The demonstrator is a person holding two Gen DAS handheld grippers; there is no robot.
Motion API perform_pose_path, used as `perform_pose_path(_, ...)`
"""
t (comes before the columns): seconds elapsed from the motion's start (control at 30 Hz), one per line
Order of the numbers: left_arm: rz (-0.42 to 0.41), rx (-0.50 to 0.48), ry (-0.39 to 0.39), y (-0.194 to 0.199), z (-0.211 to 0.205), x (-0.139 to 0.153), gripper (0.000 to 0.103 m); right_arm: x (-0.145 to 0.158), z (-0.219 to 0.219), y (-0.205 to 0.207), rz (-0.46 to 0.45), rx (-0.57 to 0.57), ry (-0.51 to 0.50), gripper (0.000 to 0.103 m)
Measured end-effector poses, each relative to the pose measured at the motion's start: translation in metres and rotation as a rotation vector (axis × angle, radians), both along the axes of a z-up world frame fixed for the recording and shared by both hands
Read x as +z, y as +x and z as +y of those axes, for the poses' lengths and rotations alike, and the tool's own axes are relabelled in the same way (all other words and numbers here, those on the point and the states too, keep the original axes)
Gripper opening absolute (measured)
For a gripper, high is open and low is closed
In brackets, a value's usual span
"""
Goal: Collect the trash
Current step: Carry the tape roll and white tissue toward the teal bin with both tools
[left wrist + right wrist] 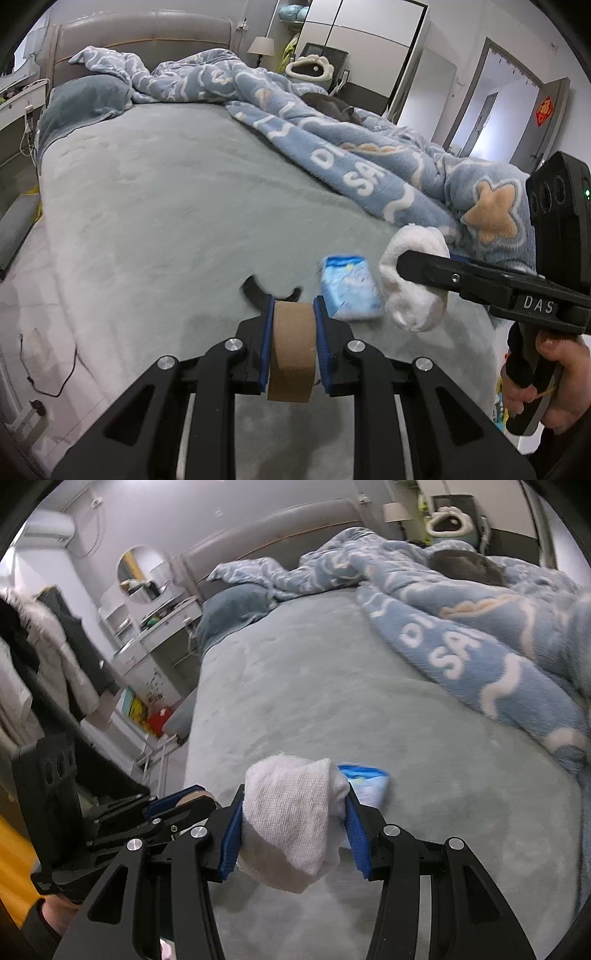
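Observation:
My left gripper [293, 308] is shut on a brown cardboard tube [291, 343], held above the grey-green bed sheet [166, 206]. My right gripper [295, 812] is shut on a wad of white crumpled tissue [291, 823]; it shows in the left wrist view [410, 280] to the right of my left gripper. A small blue and white tissue packet [349, 288] lies on the sheet between the two grippers; in the right wrist view the packet [367, 782] peeks out just behind the tissue. The left gripper shows in the right wrist view [184, 805] at the left.
A rumpled blue patterned blanket [332, 147] covers the bed's right side, with a dark cat [332, 105] lying on it. A grey pillow [85, 99] and headboard [144, 33] are at the far end. A desk [155, 627] and hanging clothes [44, 653] stand left of the bed.

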State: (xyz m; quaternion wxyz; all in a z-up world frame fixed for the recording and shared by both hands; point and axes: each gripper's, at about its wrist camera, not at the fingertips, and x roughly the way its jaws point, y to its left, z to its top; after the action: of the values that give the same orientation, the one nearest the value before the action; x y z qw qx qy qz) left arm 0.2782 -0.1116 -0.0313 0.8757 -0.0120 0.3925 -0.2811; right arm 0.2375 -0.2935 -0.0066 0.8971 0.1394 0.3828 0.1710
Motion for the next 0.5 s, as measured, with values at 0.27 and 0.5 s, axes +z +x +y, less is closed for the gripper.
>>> perform_pose_path(0.27,-0.004,0.010,0.018,-0.009,0.047,0.008,0.022,-0.001,0.050,-0.010,0.021,0.110,0.035,0.050)
perform_pose_path(0.5,0.017,0.036,0.086,-0.015,0.089,-0.002,0.022,0.005,0.097,-0.014,0.018,0.203,0.017,0.050)
